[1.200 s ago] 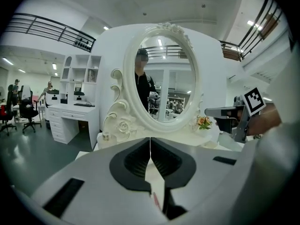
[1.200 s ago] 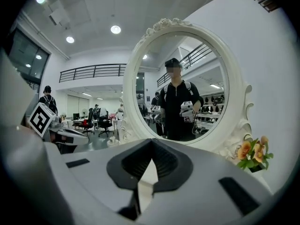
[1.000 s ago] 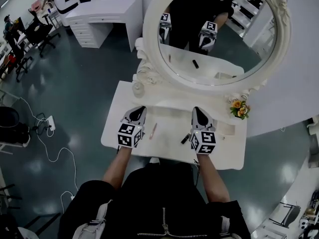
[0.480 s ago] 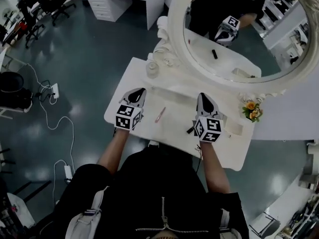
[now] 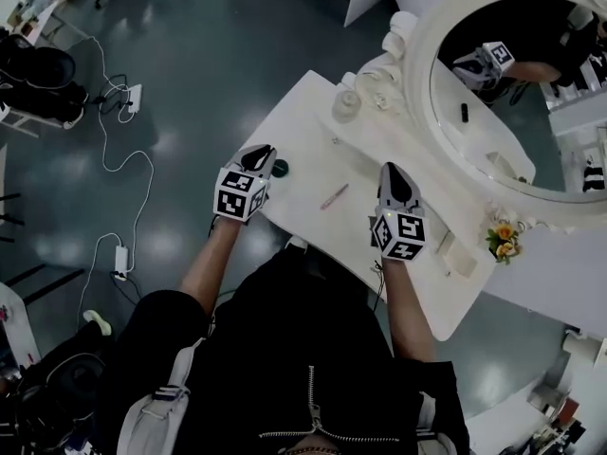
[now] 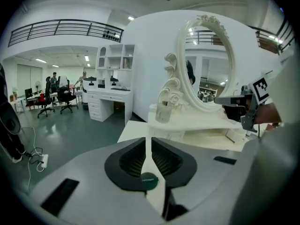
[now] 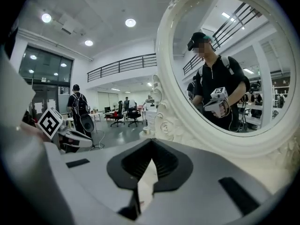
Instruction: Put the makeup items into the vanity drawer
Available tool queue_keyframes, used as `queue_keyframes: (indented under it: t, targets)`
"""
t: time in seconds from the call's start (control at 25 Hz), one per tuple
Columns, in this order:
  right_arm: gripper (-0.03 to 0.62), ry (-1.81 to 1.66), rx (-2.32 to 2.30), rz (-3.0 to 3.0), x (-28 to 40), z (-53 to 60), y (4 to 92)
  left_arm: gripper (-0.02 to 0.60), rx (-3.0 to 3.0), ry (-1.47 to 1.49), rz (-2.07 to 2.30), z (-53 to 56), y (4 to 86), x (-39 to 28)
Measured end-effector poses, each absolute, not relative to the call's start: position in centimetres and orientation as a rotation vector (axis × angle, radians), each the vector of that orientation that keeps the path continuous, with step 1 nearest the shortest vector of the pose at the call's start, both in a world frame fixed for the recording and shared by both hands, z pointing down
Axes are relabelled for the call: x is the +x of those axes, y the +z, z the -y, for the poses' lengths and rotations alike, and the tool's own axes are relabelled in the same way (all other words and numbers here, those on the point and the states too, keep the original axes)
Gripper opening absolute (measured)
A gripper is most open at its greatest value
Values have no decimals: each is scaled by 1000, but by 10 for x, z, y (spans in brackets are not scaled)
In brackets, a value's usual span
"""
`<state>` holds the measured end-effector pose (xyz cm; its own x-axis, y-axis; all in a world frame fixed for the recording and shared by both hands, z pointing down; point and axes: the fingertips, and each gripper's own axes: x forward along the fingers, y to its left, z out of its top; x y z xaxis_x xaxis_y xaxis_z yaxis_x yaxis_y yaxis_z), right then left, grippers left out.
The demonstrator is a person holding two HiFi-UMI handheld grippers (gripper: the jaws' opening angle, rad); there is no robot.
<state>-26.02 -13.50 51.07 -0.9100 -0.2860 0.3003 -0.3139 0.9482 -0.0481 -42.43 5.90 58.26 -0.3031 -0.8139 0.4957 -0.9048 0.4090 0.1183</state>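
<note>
The white vanity table (image 5: 305, 126) runs diagonally under the oval mirror (image 5: 503, 112). A pink pencil (image 5: 334, 196) lies on it between my two grippers. My left gripper (image 5: 261, 152) hovers at the table's left edge, its jaws (image 6: 148, 139) shut to a thin slit. A small dark green round thing (image 5: 281, 169) sits just right of its tip and shows at the root of the jaws (image 6: 150, 181); I cannot tell if it is touched. My right gripper (image 5: 394, 171) is shut (image 7: 151, 146) and empty. A black tube (image 5: 372, 239) peeks out beside its cube.
A glass jar (image 5: 346, 105) stands on the raised shelf at the mirror's left foot, and orange flowers (image 5: 505, 238) at its right. A beige block (image 5: 455, 254) lies right of the right gripper. Cables and a socket strip (image 5: 128, 102) lie on the floor to the left.
The head view has swung, so the table now lies diagonally and further right. The left gripper now sits at the table's left edge, with the green round thing visible beside it. Both grippers stay shut.
</note>
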Motion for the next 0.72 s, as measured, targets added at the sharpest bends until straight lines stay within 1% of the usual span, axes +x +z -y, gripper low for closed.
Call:
queue_keyframes:
  t: [0.04, 0.12, 0.16, 0.2, 0.4, 0.52, 0.72]
  targets:
    - [6, 137, 430, 2806, -261, 133, 512, 38, 1450, 266, 2156, -61, 593, -424]
    - [6, 139, 423, 2802, -263, 131, 514, 152, 1432, 304, 2087, -63, 614, -424]
    - [6, 141, 423, 2800, -262, 132, 515, 188, 1420, 323, 2054, -65, 625, -424]
    - [6, 142, 425, 2796, -261, 132, 516, 209, 1404, 346, 2028, -66, 636, -423]
    - [6, 140, 463, 2776, -243, 141, 515, 210, 1315, 446, 1954, -70, 683, -423]
    - [6, 142, 502, 2766, -229, 146, 515, 182, 1281, 484, 1915, -69, 705, -424]
    - [6, 159, 570, 2744, -204, 154, 519, 161, 1232, 476, 1859, -66, 726, -425]
